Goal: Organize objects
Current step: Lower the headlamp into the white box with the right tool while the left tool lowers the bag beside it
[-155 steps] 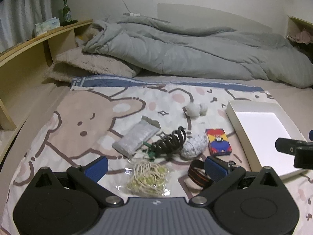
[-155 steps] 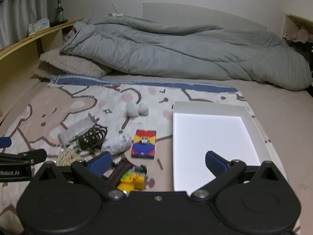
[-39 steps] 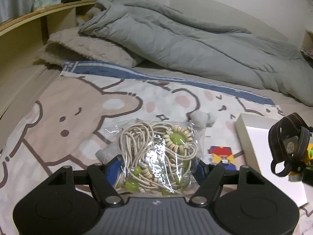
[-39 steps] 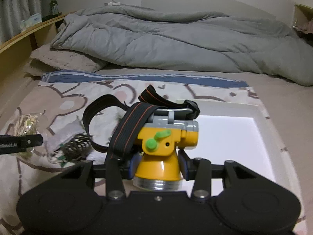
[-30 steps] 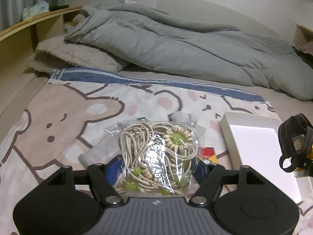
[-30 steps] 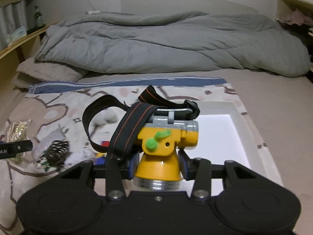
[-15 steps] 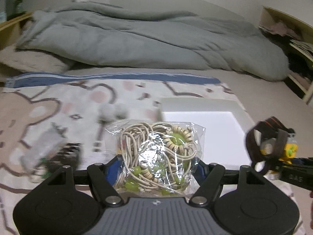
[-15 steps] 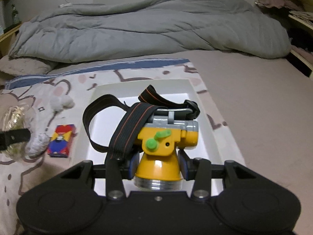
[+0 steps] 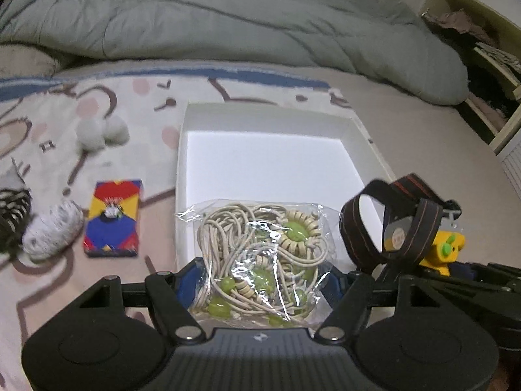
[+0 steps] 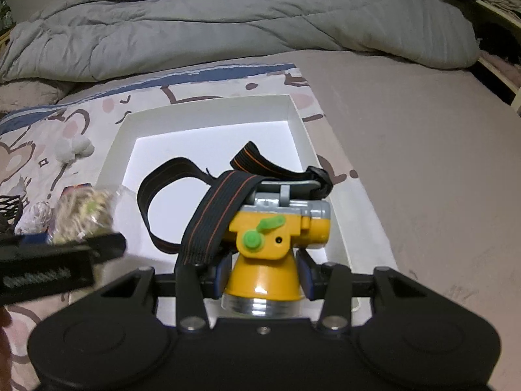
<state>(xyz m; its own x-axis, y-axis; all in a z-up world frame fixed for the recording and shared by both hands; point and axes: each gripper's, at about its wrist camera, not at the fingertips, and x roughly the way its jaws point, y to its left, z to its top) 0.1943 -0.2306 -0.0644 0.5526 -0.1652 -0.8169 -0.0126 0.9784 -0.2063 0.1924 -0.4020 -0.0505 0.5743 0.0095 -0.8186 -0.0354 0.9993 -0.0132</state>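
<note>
Meanwhile, on a bed spread with a bear-print blanket [image 9: 58, 293], the left claw [image 9: 260, 277] was clamped on a clear bag of cord and green beads [image 9: 263, 254], held over the near left corner of a white box [image 9: 263, 120]. The right claw [image 10: 262, 273] gripped a yellow headlamp [image 10: 276, 228] by its cone, its black strap [image 10: 202, 215] looped above, over the near part of the same box. In the left wrist view the headlamp appeared just to the right of the bag, the two held side by side but apart. To the left of the box, on the blanket, lay a colourful card pack [image 9: 112, 218], a whitish bundle [image 9: 52, 231] beside it, a dark coiled object [image 9: 11, 218] at the frame's edge and two white pompoms [image 9: 101, 132] farther back. A rumpled grey duvet [image 9: 228, 19] lay across the far side of the bed.
</note>
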